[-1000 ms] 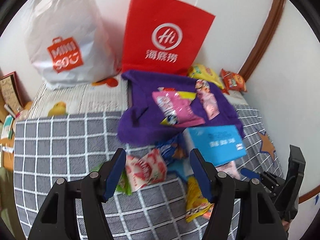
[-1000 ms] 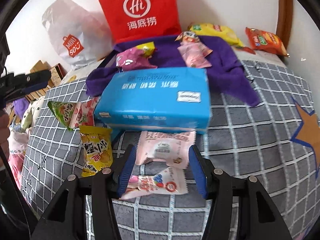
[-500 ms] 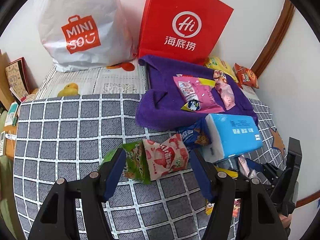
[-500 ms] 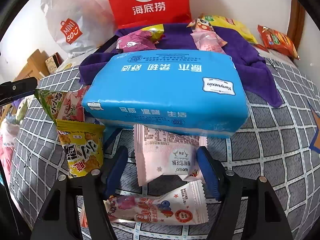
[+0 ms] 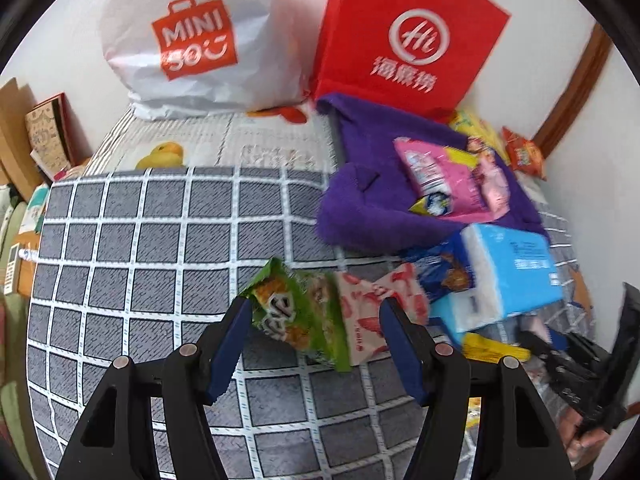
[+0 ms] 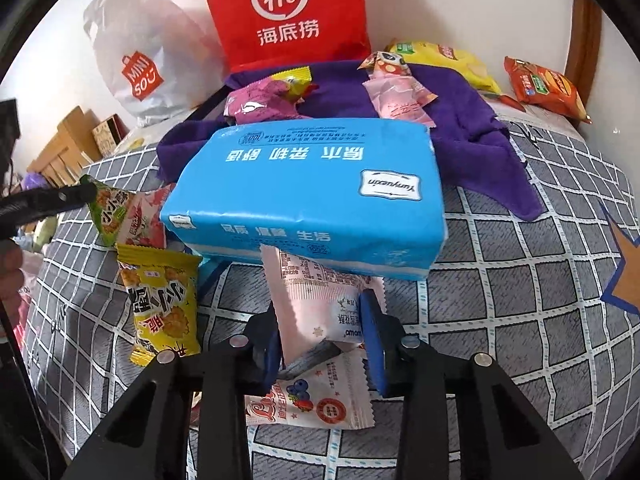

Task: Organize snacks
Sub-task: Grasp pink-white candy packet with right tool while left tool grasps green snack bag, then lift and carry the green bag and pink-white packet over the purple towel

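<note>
My right gripper (image 6: 322,320) is closing its jaws on a pale pink snack packet (image 6: 316,300), and the pads pinch its sides. The packet's far end is tucked under a blue tissue pack (image 6: 312,196). Below the jaws lies a white berry-print packet (image 6: 316,400), and a yellow packet (image 6: 164,304) sits to their left. My left gripper (image 5: 316,312) hangs open low over the checked bed cover. A green packet (image 5: 292,312) and a red-and-white packet (image 5: 372,308) lie between its fingers, not gripped. A purple cloth (image 5: 360,200) further back holds pink packets.
A red paper bag (image 5: 408,44) and a white shopping bag (image 5: 192,40) stand against the back wall. An orange chip bag (image 6: 548,88) and a yellow bag (image 6: 448,60) lie at the back right. Cardboard boxes (image 6: 68,140) line the bed's left side.
My left gripper sank toward the green and red-and-white packets, which now sit between its fingers. My right gripper's jaws widened around the pale pink packet, then closed onto it.
</note>
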The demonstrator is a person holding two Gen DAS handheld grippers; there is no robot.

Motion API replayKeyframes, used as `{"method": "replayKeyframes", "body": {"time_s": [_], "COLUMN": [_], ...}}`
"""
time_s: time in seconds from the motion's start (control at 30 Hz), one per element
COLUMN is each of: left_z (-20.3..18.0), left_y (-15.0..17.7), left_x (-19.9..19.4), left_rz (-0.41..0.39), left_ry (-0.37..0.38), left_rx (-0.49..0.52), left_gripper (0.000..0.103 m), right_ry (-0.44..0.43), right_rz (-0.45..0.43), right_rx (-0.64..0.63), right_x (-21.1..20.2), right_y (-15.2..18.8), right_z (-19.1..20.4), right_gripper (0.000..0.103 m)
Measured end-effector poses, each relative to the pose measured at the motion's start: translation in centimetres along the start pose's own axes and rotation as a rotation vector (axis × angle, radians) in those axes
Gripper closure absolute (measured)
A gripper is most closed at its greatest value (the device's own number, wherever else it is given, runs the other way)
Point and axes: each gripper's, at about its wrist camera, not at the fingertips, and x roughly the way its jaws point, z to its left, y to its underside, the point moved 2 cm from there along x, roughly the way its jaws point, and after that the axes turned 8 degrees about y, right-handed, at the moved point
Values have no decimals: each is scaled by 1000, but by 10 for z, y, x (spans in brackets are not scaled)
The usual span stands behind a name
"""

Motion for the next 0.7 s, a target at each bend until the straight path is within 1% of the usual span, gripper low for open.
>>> {"method": "replayKeyframes", "body": {"time_s": [0.13, 0.27, 0.3, 0.33, 0.37, 0.43, 0.5, 0.7], "left_z": [2, 2, 2, 2, 1, 0, 0, -7], "left_y": [0, -1, -1, 0, 0, 1, 1, 2], "left_x": [13, 24, 26, 27, 28, 26, 22, 0], "left_rz": [10, 23, 21, 17, 14, 3, -7, -49], "left_ry": [-32, -45, -54, -63, -76, -69, -59, -46], "left_rx": [-15, -25, -24, -20, -15, -15, -14, 9], "left_gripper": [39, 39, 43, 53, 59, 62, 69, 70], "right_ry": [7, 13, 13, 11, 11, 14, 10, 4], "right_rz": [-8, -22, -26, -31, -35, -46, -58, -91], "right_rx": [10, 19, 22, 26, 28, 30, 30, 13], "right_x": [-2, -8, -10, -12, -14, -18, -24, -37], "right_y": [2, 3, 3, 2, 2, 1, 0, -2], "right_z": [-6, -14, -16, -18, -19, -21, -22, -18], "right_gripper": [69, 69, 69, 69, 69, 69, 69, 70]}}
